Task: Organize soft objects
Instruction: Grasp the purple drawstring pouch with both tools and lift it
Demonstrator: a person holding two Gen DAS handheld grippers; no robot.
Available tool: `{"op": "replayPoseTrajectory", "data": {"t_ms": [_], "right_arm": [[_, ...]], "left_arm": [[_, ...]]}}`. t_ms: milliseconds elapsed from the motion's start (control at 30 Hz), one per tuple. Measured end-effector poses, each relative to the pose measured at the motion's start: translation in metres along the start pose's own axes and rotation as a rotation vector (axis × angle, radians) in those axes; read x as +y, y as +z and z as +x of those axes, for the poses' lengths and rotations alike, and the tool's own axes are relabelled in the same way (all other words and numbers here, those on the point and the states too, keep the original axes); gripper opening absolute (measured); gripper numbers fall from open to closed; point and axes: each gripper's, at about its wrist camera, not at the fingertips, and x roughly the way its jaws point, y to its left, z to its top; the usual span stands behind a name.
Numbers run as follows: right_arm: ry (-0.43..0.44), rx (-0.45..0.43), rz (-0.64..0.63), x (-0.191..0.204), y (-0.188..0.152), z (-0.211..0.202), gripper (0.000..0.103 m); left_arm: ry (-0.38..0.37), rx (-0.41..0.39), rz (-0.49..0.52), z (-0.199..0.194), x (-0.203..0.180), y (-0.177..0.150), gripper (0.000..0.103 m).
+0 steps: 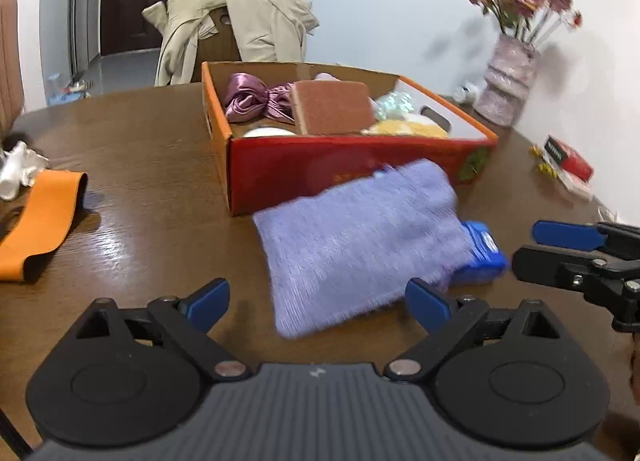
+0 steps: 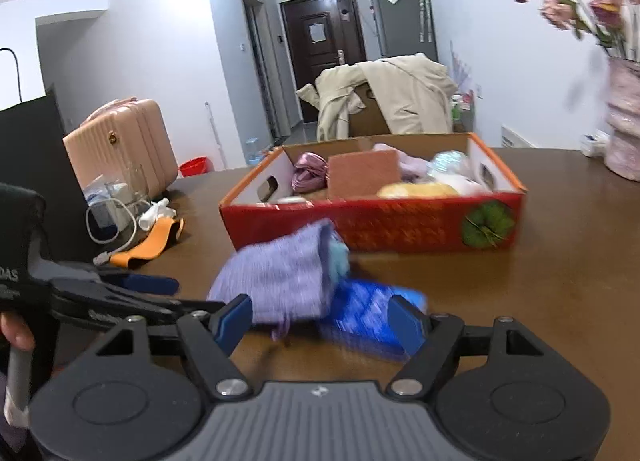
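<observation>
A lilac knitted cloth (image 1: 360,237) lies on the brown table (image 1: 152,141), just in front of a red cardboard box (image 1: 340,173). Partly under its right end is a blue packet (image 1: 484,253). The box holds a purple satin piece (image 1: 256,101), a brown sponge (image 1: 332,105) and a yellow soft item (image 1: 404,127). My left gripper (image 1: 318,299) is open, with the cloth's near corner between its fingers and untouched by the pads. My right gripper (image 2: 322,319) is open too. The blurred cloth (image 2: 280,281) and blue packet (image 2: 368,309) lie just ahead of its fingers.
An orange band (image 1: 40,221) and a white object lie at the table's left. A pink vase of flowers (image 1: 508,89) and a red packet (image 1: 572,161) stand at the right by the wall. Behind the box is a chair draped with a beige coat (image 1: 240,29). A pink suitcase (image 2: 124,145) stands left.
</observation>
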Motion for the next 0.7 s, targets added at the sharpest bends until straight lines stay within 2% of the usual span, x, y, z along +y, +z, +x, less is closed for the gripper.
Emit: {"op": "replayPoseTrajectory", "data": {"t_ms": [33,67,100,133,167,200,233,267,300,333,433,533,600,700], "right_arm": [[0.018,0.002,0.012,-0.001,0.005,0.011,0.073],[0.036,0.003,0.026,-0.002,0.009,0.022,0.073],[0.051,0.002,0.035,-0.002,0.012,0.031,0.068],[0.058,0.003,0.045,-0.003,0.014,0.04,0.059],[0.059,0.007,0.056,-0.004,0.014,0.05,0.056],[0.061,0.009,0.068,-0.006,0.014,0.058,0.048],[0.064,0.012,0.086,-0.009,0.012,0.065,0.03],[0.071,0.025,0.101,-0.011,0.01,0.071,0.02],[0.076,0.037,0.109,-0.013,0.005,0.074,0.017],[0.074,0.038,0.112,-0.015,0.002,0.076,0.016],[0.091,0.013,0.138,-0.019,-0.001,0.073,0.01],[0.083,0.009,0.143,-0.021,-0.002,0.071,0.005],[0.077,-0.006,0.131,-0.017,0.0,0.06,0.004],[0.056,-0.061,0.076,-0.002,-0.001,0.028,0.004]], "left_arm": [[-0.028,-0.002,-0.018,0.006,0.006,0.001,0.089],[-0.052,-0.006,-0.034,0.011,0.011,0.001,0.082],[-0.076,-0.014,-0.058,0.016,0.017,0.0,0.072],[-0.103,-0.017,-0.085,0.02,0.023,-0.002,0.067],[-0.128,-0.026,-0.114,0.023,0.028,-0.004,0.059],[-0.141,-0.036,-0.124,0.022,0.03,-0.006,0.056],[-0.149,-0.037,-0.123,0.021,0.031,-0.007,0.052],[-0.153,-0.042,-0.126,0.02,0.031,-0.007,0.042],[-0.139,-0.044,-0.13,0.019,0.031,-0.008,0.035],[-0.138,-0.04,-0.13,0.018,0.031,-0.009,0.035],[-0.137,-0.037,-0.13,0.016,0.029,-0.008,0.023],[-0.111,-0.039,-0.085,0.014,0.021,-0.009,0.019],[-0.102,-0.028,-0.094,0.007,0.016,-0.007,0.01],[-0.119,-0.086,-0.084,-0.024,-0.001,-0.008,0.008]]}}
